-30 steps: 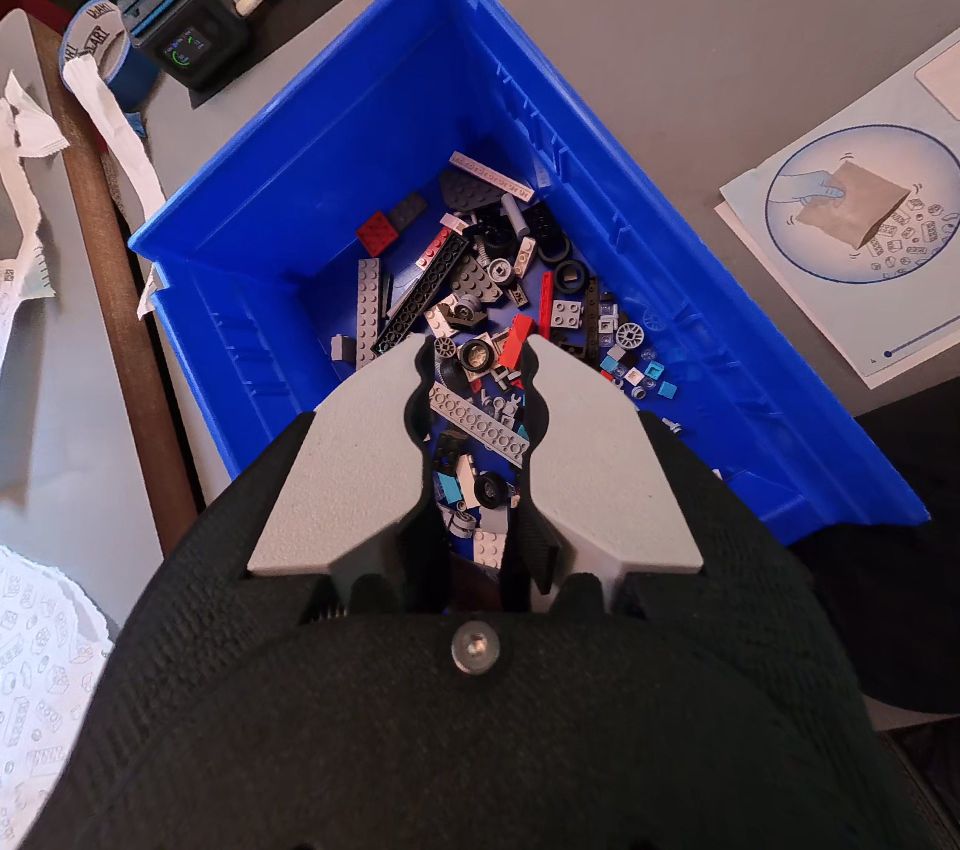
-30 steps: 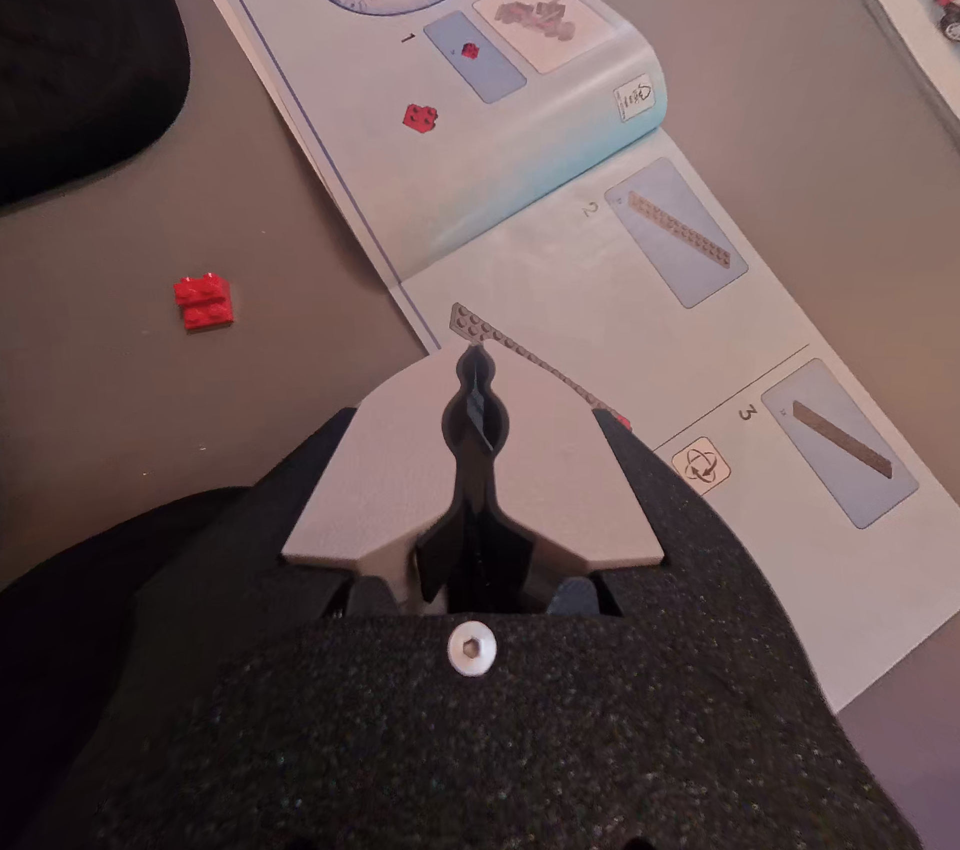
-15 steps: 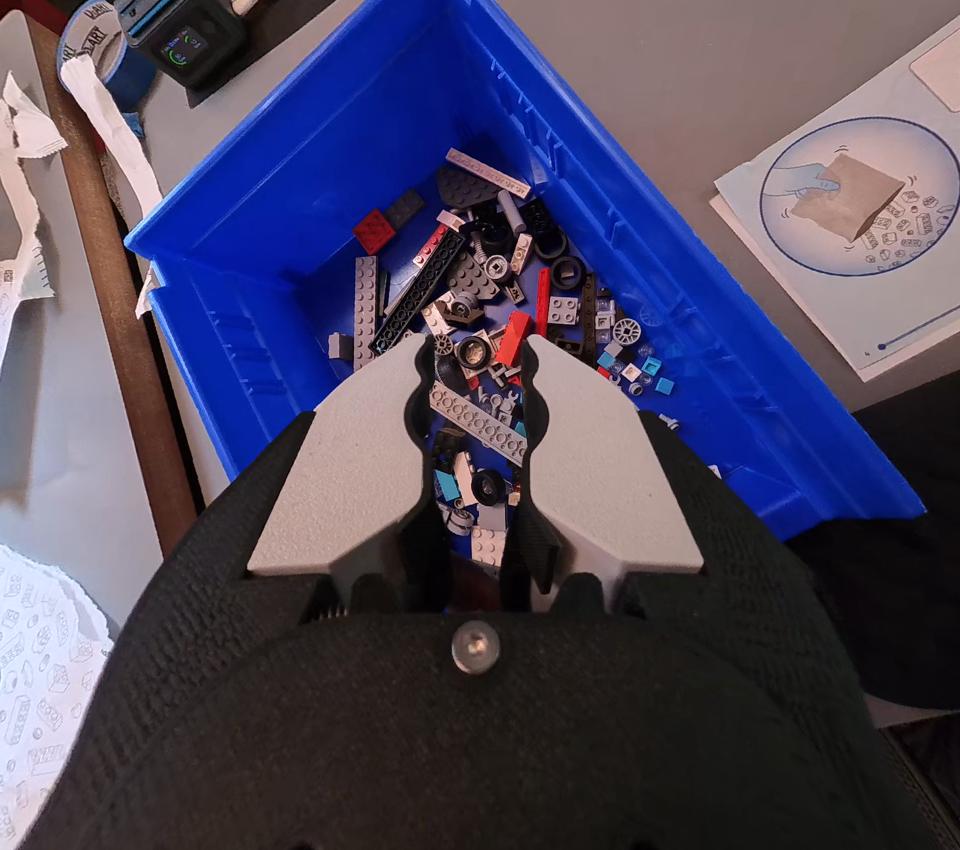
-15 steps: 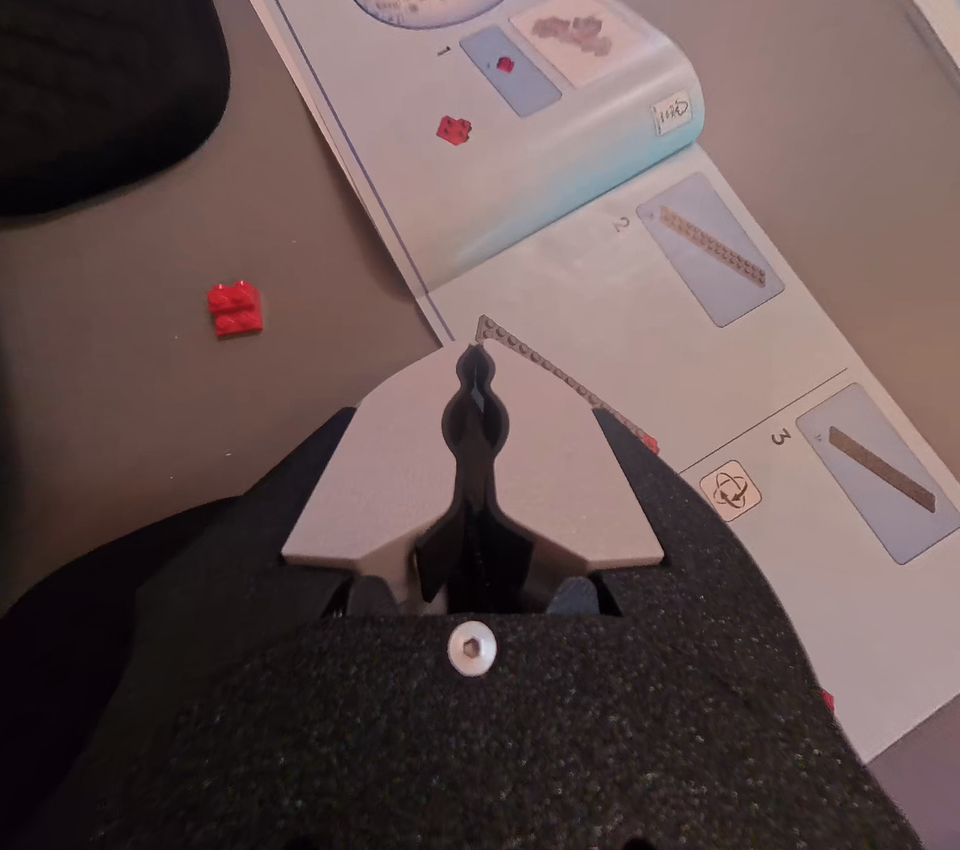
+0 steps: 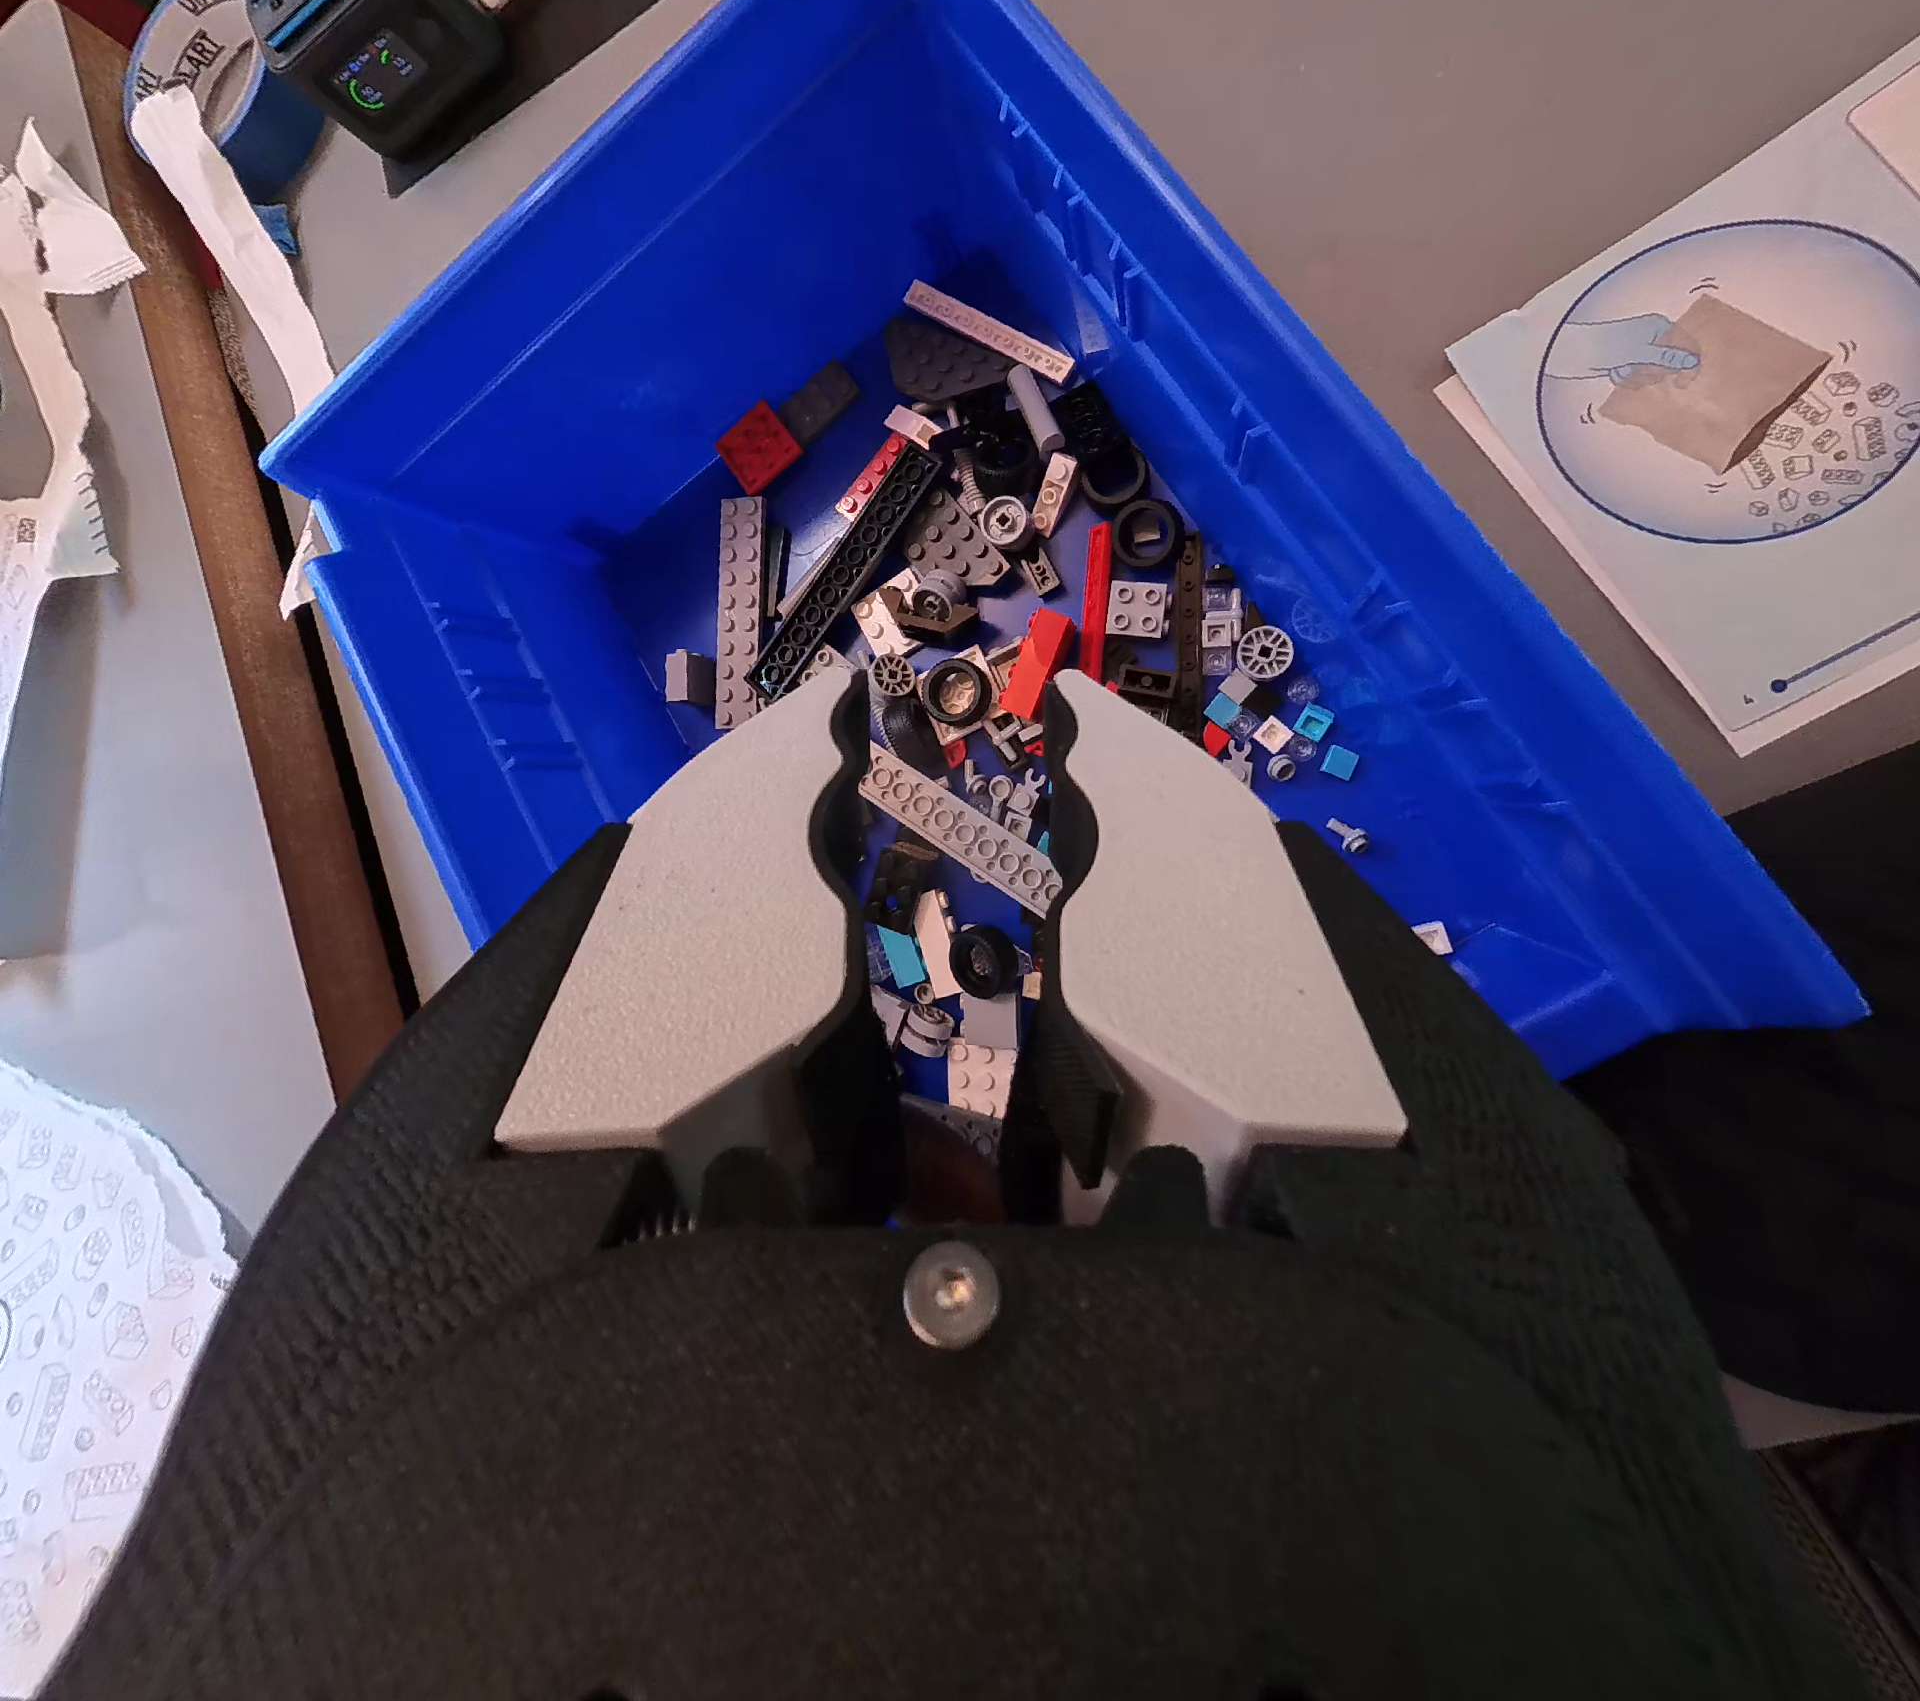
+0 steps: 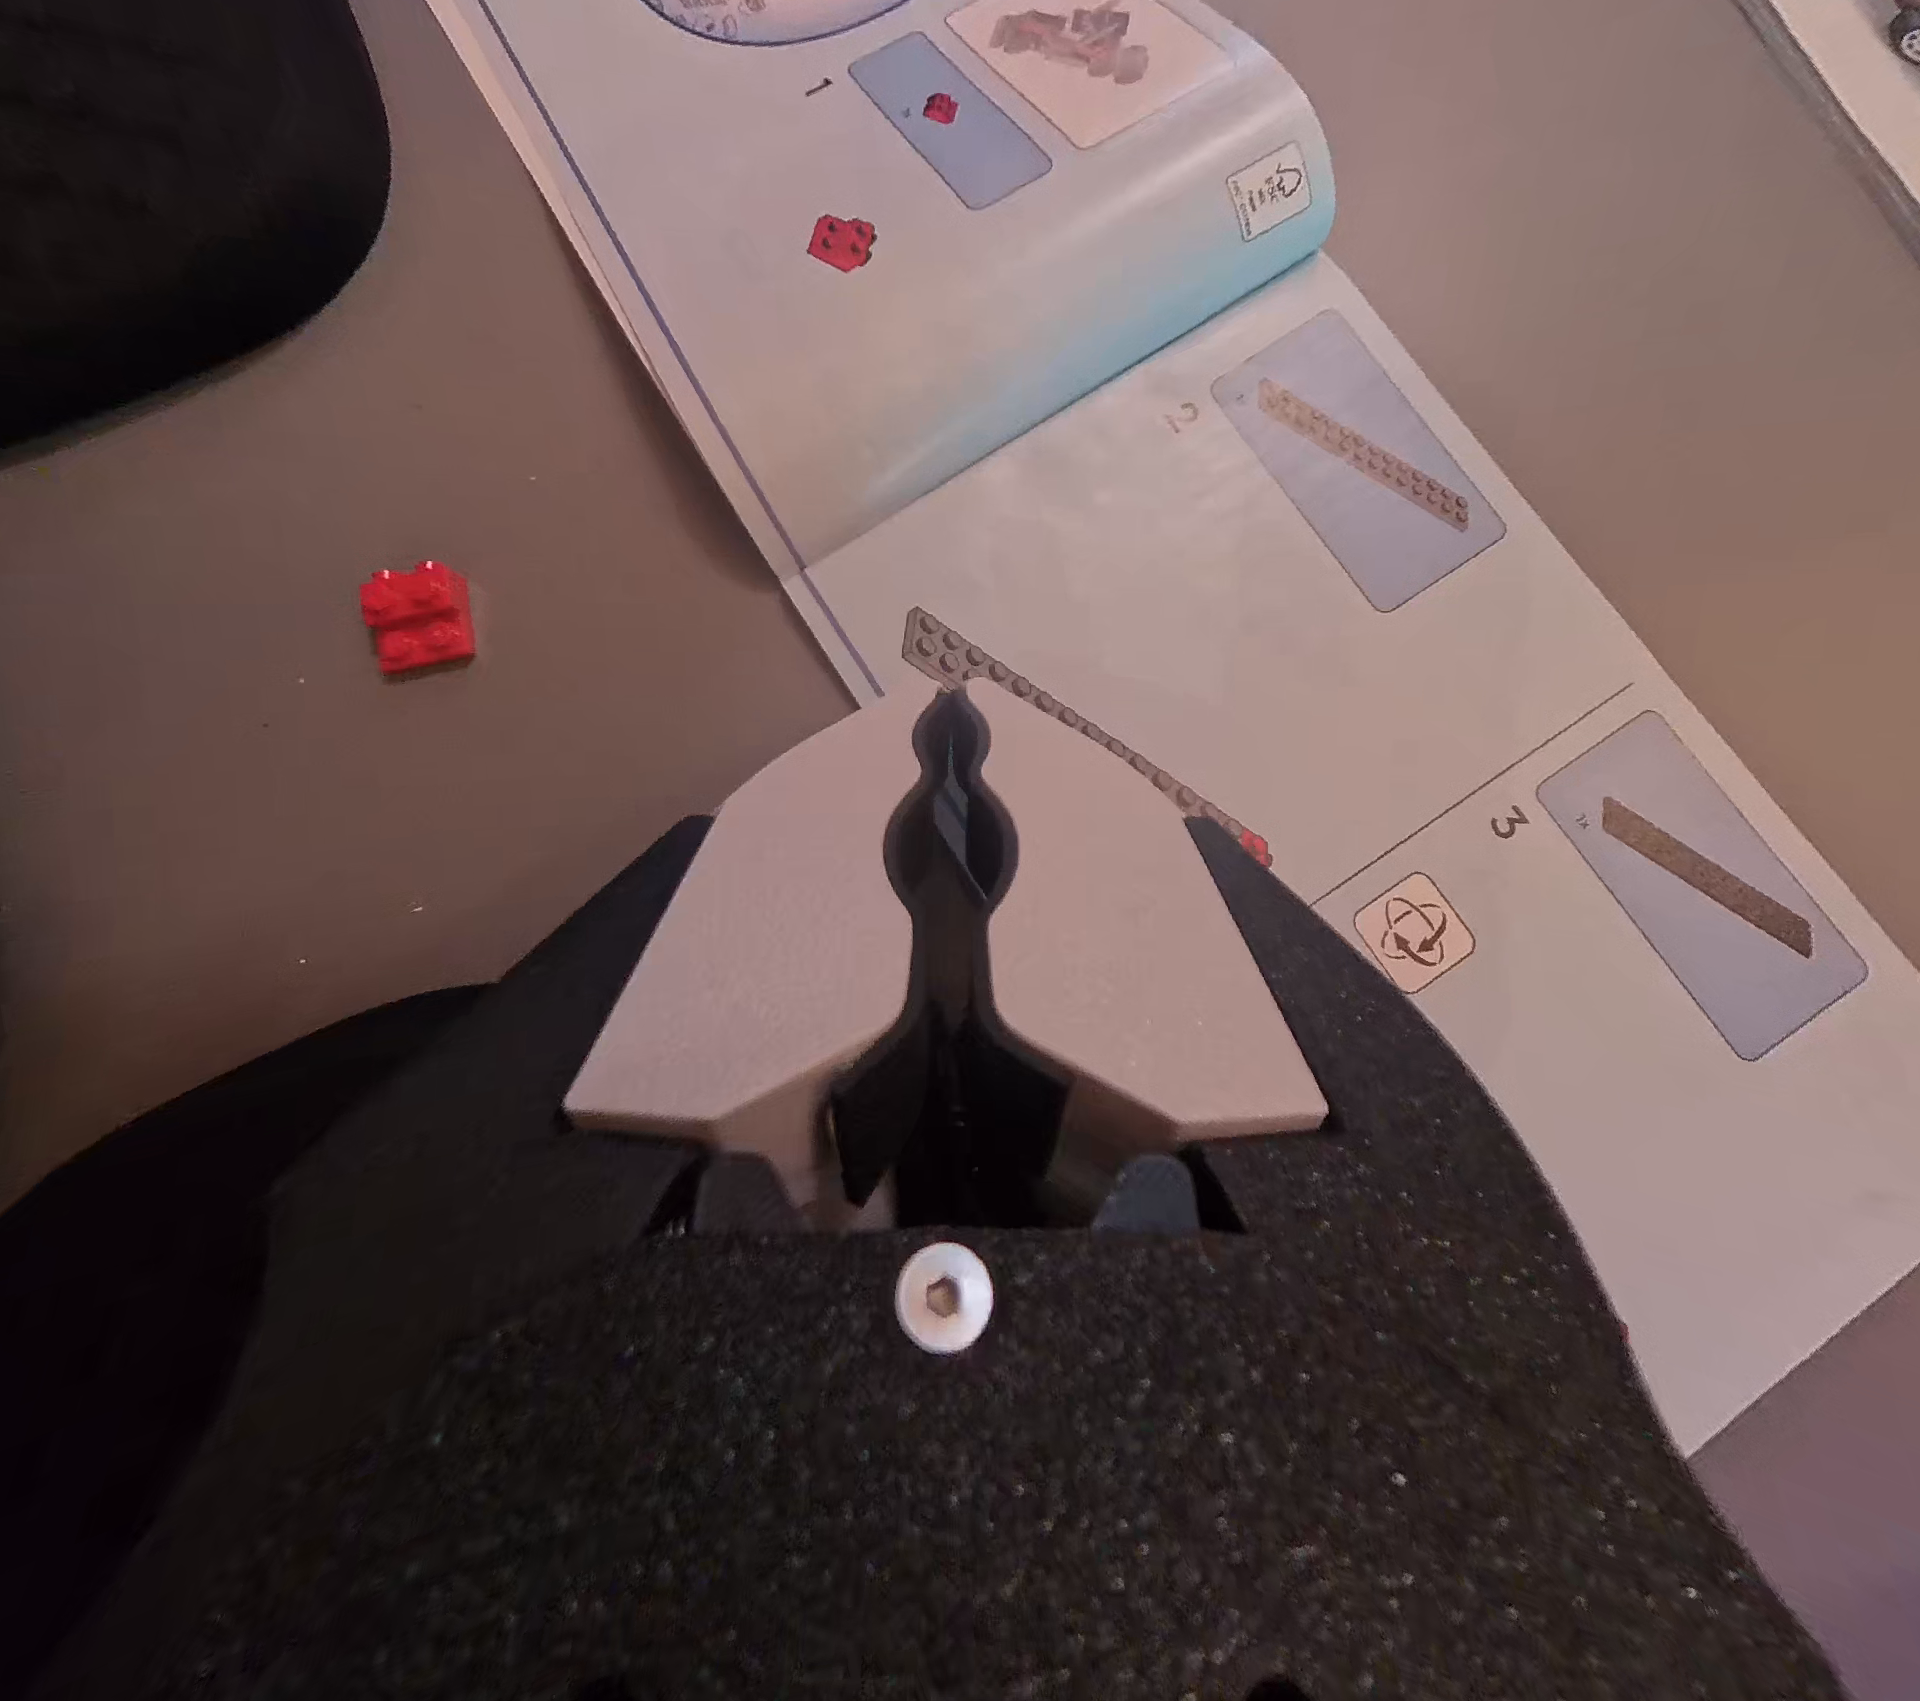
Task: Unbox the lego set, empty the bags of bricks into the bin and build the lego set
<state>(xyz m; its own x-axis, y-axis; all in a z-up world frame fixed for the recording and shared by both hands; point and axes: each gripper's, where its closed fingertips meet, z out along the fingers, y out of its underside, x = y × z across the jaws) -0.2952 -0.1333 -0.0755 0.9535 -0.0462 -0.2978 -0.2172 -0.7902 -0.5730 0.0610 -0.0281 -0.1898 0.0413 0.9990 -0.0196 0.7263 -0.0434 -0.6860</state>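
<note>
Nearest, the left gripper (image 5: pixel 958 695) hangs with jaws parted and empty above the blue bin (image 5: pixel 644 321), whose loose bricks (image 5: pixel 997 591) are heaped toward its near right wall, leaving the far left floor bare. Meanwhile the right gripper (image 6: pixel 951 695) has its jaws closed, holding nothing visible, over the open instruction booklet (image 6: pixel 1039 363). Beyond it, a red brick (image 6: pixel 418 618) lies alone on open grey table (image 6: pixel 208 768), left of the booklet's edge.
</note>
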